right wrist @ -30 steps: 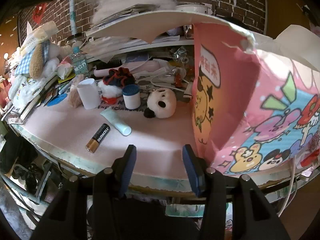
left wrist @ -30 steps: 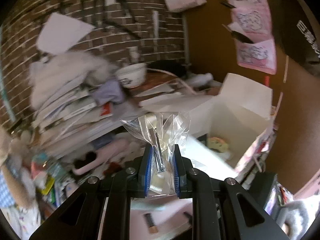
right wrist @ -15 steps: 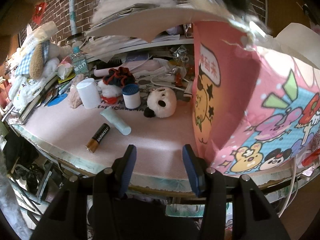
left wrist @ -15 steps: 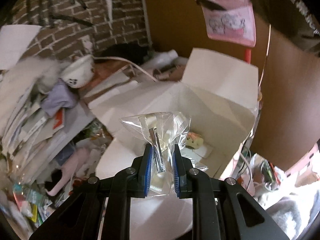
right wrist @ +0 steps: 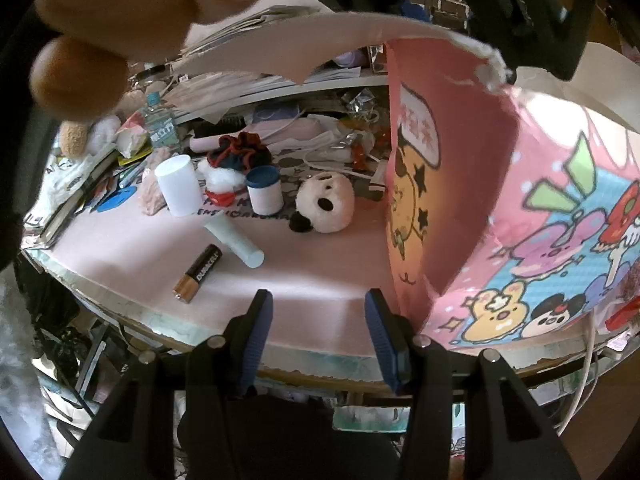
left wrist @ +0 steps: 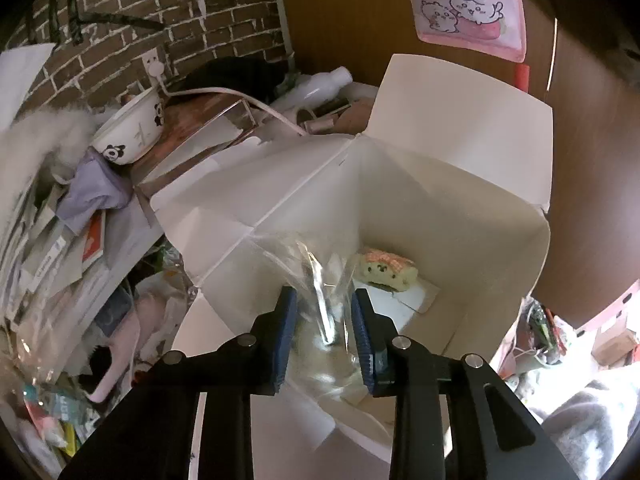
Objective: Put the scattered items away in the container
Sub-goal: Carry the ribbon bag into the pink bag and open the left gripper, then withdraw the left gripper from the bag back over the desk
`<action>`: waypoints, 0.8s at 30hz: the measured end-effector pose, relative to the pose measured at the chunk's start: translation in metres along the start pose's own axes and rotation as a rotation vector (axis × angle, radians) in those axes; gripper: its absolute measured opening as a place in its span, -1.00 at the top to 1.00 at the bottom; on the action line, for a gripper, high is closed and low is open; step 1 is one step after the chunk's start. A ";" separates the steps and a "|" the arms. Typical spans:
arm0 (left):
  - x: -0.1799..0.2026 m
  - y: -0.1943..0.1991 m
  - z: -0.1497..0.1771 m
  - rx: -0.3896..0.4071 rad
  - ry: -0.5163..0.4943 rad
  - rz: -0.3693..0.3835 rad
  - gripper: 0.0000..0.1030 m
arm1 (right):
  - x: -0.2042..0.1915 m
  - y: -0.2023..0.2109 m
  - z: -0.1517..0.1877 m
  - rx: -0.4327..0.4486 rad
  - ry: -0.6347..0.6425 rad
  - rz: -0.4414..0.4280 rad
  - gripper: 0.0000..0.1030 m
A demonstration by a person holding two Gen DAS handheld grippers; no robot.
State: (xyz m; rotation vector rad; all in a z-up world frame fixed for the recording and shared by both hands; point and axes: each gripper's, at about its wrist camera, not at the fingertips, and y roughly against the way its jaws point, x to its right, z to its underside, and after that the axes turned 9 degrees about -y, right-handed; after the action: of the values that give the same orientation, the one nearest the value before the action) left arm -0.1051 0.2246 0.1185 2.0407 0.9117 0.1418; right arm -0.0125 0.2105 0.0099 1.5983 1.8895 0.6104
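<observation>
In the left wrist view my left gripper [left wrist: 322,312] hangs over the open white inside of the box [left wrist: 440,216]. Its jaws stand a little apart, and a clear plastic bag [left wrist: 316,276] with a small metal item shows blurred between them. A small yellow-and-pink plush [left wrist: 386,270] lies on the box floor. My right gripper [right wrist: 318,320] stands open and empty at the front edge of the pink table [right wrist: 320,264], beside the box's pink cartoon wall [right wrist: 520,220]. A battery [right wrist: 198,274], a pale tube [right wrist: 234,240], a panda plush [right wrist: 326,202], a white cup [right wrist: 178,186] and a blue-lidded jar [right wrist: 264,194] are on the table.
A panda bowl [left wrist: 132,132], a white cable [left wrist: 240,100], a white bottle [left wrist: 320,84] and a heap of papers [left wrist: 48,232] crowd the shelf behind the box. A hand [right wrist: 120,12] fills the top left of the right wrist view. Clutter lines the table's back.
My left gripper has travelled right from above the clutter to over the box. Its jaws have parted, and the bag now looks blurred and lower. The right gripper has stayed put.
</observation>
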 end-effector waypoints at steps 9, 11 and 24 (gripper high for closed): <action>0.000 0.011 -0.002 0.065 0.002 0.008 -0.37 | 0.000 -0.001 0.002 -0.004 0.000 -0.002 0.14; -0.001 0.014 -0.002 0.077 0.005 0.002 -0.45 | 0.000 -0.001 0.002 -0.005 0.000 -0.004 0.14; -0.017 0.061 0.020 0.235 0.015 -0.109 -0.62 | -0.002 -0.003 0.001 -0.005 -0.003 -0.019 0.14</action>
State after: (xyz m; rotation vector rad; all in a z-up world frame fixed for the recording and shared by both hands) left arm -0.0751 0.1782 0.1564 2.1999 1.0896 -0.0098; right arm -0.0134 0.2077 0.0072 1.5762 1.8974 0.6036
